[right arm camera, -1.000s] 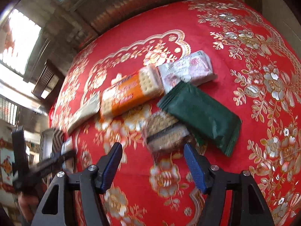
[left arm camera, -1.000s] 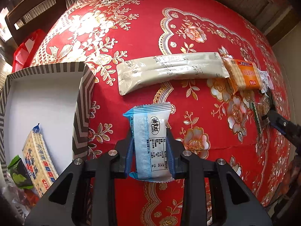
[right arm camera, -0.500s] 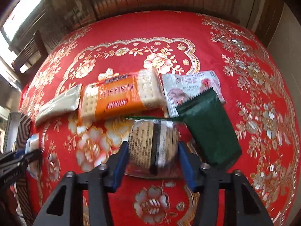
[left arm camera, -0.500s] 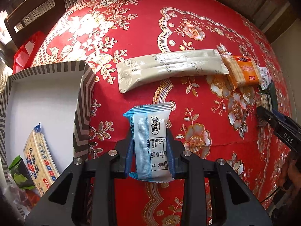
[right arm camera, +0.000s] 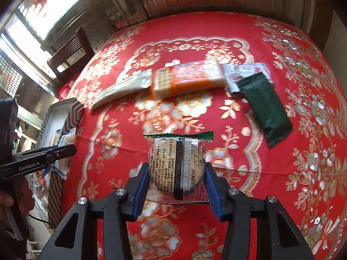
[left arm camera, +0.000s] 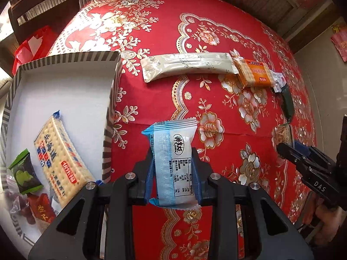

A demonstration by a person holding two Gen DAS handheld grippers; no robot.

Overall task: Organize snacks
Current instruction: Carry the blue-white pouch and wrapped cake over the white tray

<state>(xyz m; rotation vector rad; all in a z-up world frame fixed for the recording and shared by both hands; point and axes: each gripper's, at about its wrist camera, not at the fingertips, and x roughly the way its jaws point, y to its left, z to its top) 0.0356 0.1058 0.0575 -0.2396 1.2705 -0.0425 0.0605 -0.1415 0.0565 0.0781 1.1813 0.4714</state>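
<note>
My left gripper (left arm camera: 173, 169) is shut on a blue and white snack packet (left arm camera: 173, 162), held above the red cloth just right of the striped box (left arm camera: 110, 99). Inside that box lie a cracker pack (left arm camera: 59, 162), a green sweet (left arm camera: 26, 177) and a red sweet (left arm camera: 42, 209). My right gripper (right arm camera: 176, 179) is shut on a clear round cake packet with a green top edge (right arm camera: 177, 164), lifted off the cloth. From the left wrist view the right gripper (left arm camera: 288, 149) shows at the right edge with that packet (left arm camera: 283, 133).
On the floral tablecloth (right arm camera: 303, 130) lie a long beige pack (left arm camera: 186, 66), an orange cracker pack (right arm camera: 188, 79), a white and pink packet (right arm camera: 243, 70) and a dark green packet (right arm camera: 264, 106). A chair (left arm camera: 36, 6) stands behind the table. A red bag (left arm camera: 30, 45) sits beyond the box.
My right gripper closed on the round cake packet, lifted it off the cloth and carried it leftward. My left gripper, still holding the blue packet, drifted towards the box, which now shows more of its contents.
</note>
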